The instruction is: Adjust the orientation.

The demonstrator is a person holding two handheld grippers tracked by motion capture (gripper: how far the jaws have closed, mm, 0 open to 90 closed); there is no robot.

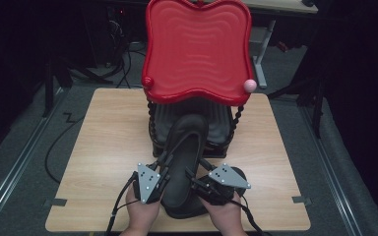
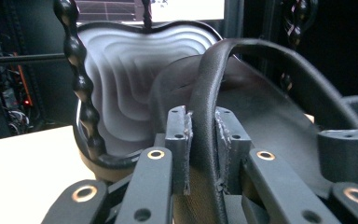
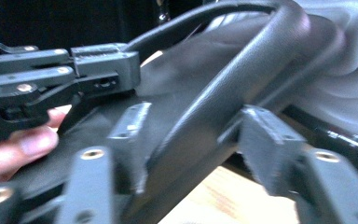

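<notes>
Here, high view: a black sandal (image 1: 183,162) lies lengthwise on the wooden table (image 1: 103,162), its toe end resting on the dark lower tray (image 1: 221,129) of a stand topped by a red tray (image 1: 197,46). Left gripper (image 1: 158,181) and right gripper (image 1: 203,183) sit at either side of the sandal.

Left gripper view: jaws narrow, pads pinching the sandal's strap (image 2: 204,116).

Right gripper view: jaws set apart around the other strap (image 3: 214,102), one pad against it, the other clear; picture blurred.

One black sandal (image 1: 184,162), two stacked trays (image 1: 197,49), two small balls (image 1: 249,85)
</notes>
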